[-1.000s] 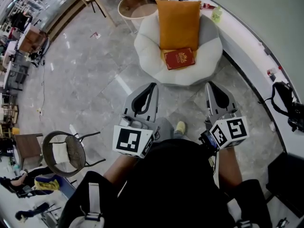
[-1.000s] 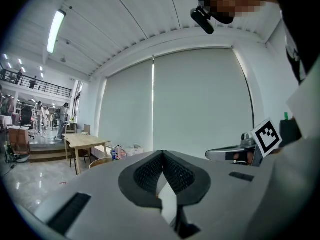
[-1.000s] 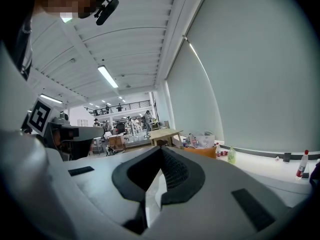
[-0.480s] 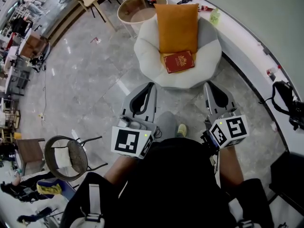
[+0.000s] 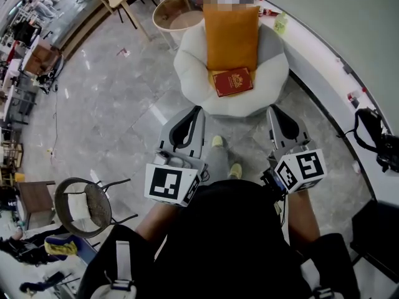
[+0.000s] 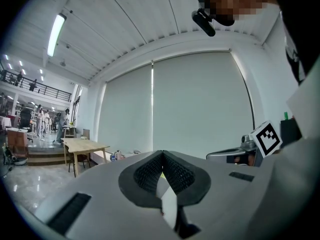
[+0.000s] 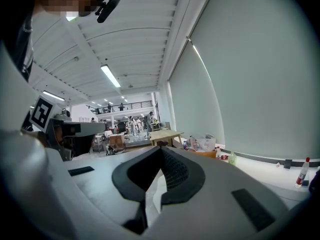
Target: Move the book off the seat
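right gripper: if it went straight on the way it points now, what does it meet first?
Most likely the right side of the white seat, the nearest thing ahead of the right gripper. Depth and height are unclear, so it might pass over the rim.

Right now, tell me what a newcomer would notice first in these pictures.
The orange cushion stands against the back of the white chair, top centre of the head view, with the red book flat on the chair at its foot. Below them in that view, the left gripper and right gripper are both shut and empty, short of the chair.
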### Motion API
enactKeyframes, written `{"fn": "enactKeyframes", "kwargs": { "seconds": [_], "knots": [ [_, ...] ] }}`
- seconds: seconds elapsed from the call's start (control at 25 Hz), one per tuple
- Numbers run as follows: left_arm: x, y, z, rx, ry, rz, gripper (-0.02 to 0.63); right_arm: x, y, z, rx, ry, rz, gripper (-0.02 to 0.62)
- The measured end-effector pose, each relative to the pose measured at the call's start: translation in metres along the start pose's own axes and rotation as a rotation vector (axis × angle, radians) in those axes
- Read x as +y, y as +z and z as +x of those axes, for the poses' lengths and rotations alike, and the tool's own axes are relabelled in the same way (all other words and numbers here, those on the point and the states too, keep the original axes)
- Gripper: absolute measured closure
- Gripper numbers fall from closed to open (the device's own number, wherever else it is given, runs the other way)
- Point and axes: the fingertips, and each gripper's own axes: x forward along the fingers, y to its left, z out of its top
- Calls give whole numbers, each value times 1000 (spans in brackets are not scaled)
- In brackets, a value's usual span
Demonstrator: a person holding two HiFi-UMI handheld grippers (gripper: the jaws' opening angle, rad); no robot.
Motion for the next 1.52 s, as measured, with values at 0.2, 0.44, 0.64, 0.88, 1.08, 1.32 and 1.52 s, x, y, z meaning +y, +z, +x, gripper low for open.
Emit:
{"fn": "enactKeyframes", "kwargs": {
  "seconds": [0.2, 0.44, 0.64, 0.88, 1.08, 1.32, 1.52],
  "knots": [
    [0, 0, 0, -2, -4, 4, 595, 2, 0, 2, 1, 6, -7, 584],
    [4, -4, 5, -2, -8, 1, 595, 2, -1, 5, 0, 6, -15, 586],
    [7, -6, 10, -4, -9, -10, 595, -2, -2, 9, 9, -1, -20, 585],
    [19, -13, 22, 6, -11, -23, 595, -5, -5, 26, 24, -2, -19, 584],
    [35, -18, 38, 15, -11, -31, 595, -9, -9, 47, 33, -2, -4, 586],
    [65, -22, 65, 29, -15, -47, 595, -17, -7, 83, 57, -10, -13, 584],
    [81, -30, 99, 45, -30, -61, 595, -33, -8, 113, 76, -19, -4, 586]
  ]
}}
